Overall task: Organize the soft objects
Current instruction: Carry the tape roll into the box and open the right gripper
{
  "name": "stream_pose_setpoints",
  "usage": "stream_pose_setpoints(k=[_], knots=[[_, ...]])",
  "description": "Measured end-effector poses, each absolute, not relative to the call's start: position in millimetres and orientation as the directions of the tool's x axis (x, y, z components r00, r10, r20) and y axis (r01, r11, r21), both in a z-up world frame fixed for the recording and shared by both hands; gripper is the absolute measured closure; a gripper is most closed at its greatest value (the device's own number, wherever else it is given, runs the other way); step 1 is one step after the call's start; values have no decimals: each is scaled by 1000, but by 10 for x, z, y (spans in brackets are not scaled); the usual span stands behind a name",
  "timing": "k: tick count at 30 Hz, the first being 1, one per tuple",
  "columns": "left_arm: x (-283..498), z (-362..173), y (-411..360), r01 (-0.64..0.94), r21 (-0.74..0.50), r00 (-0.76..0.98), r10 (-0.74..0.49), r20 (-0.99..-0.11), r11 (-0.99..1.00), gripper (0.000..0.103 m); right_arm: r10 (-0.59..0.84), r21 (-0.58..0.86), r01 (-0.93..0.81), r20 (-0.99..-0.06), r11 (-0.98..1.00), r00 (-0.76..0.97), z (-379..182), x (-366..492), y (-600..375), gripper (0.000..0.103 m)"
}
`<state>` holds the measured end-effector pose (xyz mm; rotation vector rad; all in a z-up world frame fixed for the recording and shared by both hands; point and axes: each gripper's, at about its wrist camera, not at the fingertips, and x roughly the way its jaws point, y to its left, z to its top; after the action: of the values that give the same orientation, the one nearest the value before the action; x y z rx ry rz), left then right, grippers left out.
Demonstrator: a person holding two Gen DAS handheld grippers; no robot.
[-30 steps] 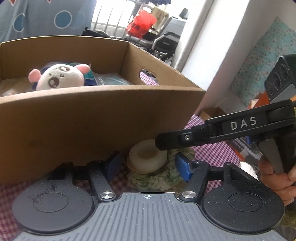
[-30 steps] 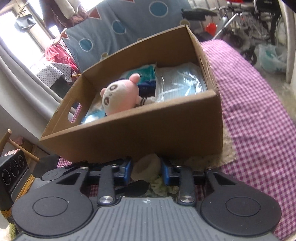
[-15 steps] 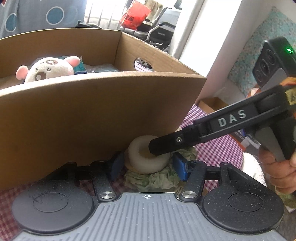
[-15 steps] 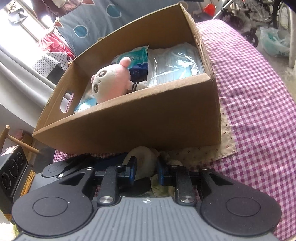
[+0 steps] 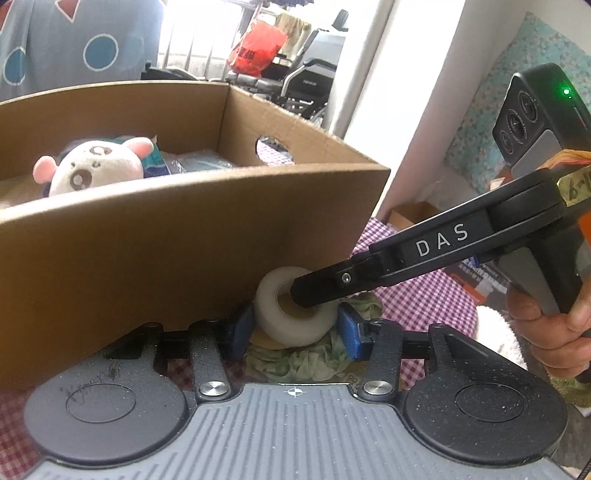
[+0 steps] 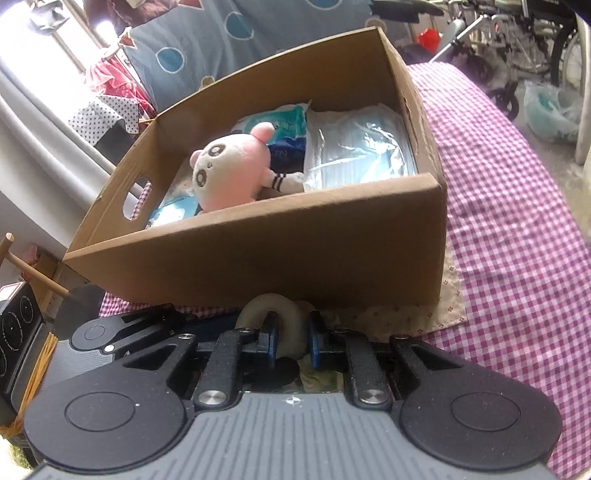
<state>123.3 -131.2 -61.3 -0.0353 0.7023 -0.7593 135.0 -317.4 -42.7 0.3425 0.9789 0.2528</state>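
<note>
A white ring-shaped roll (image 5: 295, 314) lies on a green crumpled cloth (image 5: 306, 363) in front of a cardboard box (image 5: 184, 240). My right gripper (image 6: 291, 341) is shut on one side of the white roll (image 6: 280, 321); one of its fingers (image 5: 321, 291) reaches into the ring's hole in the left wrist view. My left gripper (image 5: 295, 330) is open, its blue pads on either side of the roll. A pink and white plush toy (image 6: 225, 170) sits inside the box (image 6: 295, 236) with blue plastic packets (image 6: 362, 147).
The table carries a purple checked cloth (image 6: 517, 184) and a beige mat (image 6: 424, 314) under the box. A white fluffy thing (image 5: 495, 339) lies at the right. Wheelchairs (image 6: 517, 37) and a blue patterned cushion (image 6: 221, 29) stand behind the table.
My right gripper has closed on the white roll, one finger going into its hole. My left gripper has narrowed around the roll, and the roll has tilted up.
</note>
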Motion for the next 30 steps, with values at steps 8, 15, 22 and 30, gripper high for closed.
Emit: stream_pose_setpoints(k=[8,15,22,30], knots=[[1074,-347,-1238,628,-228,567,-638,-521,744,54,347,363,-100,-719,926,602,-144,1183,-3077,85],[916,-14,-1222,626,-160,636,-618,-463,763,54,356,340,-163,-643,926,678,193,1040,-3006,85],[864,264,-1208,613,-91,695,-590,-411,785,54,405,365,-223,-565,904,719,464,1067,-3036,85],[1308,479,-1272,625,-52,689,-581,-433,779,54,442,361,-275,-554,891,705,668,1520,-3084,85]])
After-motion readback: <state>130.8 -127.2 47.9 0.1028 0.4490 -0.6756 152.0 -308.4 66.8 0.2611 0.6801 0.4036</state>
